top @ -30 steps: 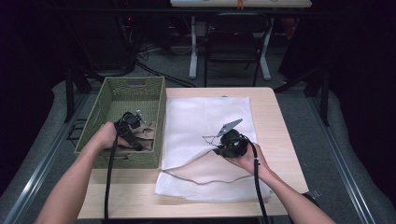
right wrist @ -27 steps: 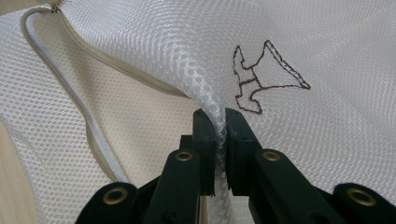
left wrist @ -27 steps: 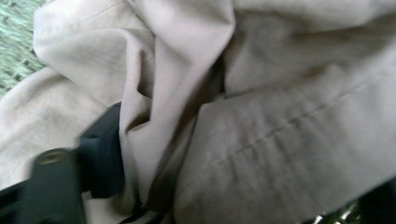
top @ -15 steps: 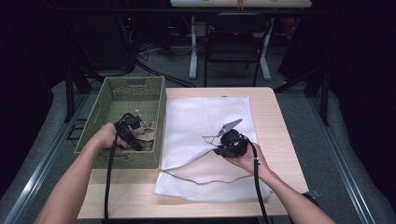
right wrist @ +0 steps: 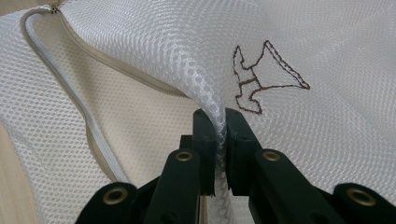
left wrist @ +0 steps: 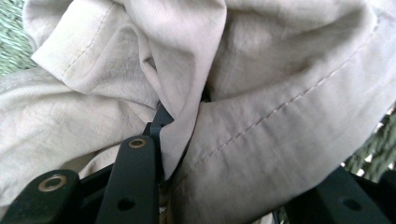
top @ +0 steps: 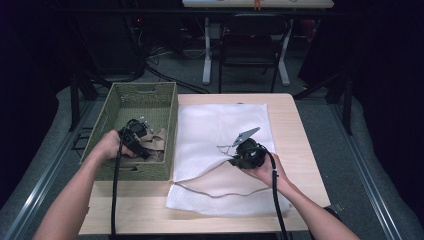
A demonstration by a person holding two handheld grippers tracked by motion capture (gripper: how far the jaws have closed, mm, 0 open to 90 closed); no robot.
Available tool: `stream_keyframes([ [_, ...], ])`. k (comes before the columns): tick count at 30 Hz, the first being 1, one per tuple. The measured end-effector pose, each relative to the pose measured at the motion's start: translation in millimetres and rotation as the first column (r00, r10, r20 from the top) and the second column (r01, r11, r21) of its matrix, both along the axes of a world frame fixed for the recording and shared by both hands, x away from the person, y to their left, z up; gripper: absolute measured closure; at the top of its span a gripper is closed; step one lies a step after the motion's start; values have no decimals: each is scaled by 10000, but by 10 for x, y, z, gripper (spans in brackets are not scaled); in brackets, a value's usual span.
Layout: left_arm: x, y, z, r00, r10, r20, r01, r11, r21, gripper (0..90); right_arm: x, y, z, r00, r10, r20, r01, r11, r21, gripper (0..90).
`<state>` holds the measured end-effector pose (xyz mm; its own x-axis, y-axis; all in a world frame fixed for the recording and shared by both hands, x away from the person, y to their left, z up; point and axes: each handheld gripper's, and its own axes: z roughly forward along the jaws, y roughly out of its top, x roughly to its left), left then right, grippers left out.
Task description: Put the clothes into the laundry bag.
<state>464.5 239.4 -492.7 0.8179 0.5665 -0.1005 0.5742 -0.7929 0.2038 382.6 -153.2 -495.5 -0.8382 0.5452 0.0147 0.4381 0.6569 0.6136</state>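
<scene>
Left claw [top: 141, 136]: down in the basket [top: 150, 92], its jaws just drawn in on a fold of the beige cloth [left wrist: 261, 84]; fabric bunches between and above them.
Right claw [right wrist: 220, 140]: clamped on the upper layer of the mesh bag [right wrist: 140, 42], lifting the zip mouth [right wrist: 88, 123] to its left.
Your step: take a deep bite of cloth before lifting; keep the right claw raised so the mouth gapes.
Watch: cloth snagging on the basket wall.
Change: left jaws stood wider a second ago; both hands sit as before.
</scene>
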Motion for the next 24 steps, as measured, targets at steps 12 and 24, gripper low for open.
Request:
stream_keyframes([
  [12,-63,111,261,9953,273,934,-289,9995,158,607,-6,1,6,10000,-30,-2,30,10000,15,845],
  [24,-123,195,428,9886,476,1428,-479,9989,-12,608,-5,-1,6,10000,-25,-13,25,10000,14,845],
])
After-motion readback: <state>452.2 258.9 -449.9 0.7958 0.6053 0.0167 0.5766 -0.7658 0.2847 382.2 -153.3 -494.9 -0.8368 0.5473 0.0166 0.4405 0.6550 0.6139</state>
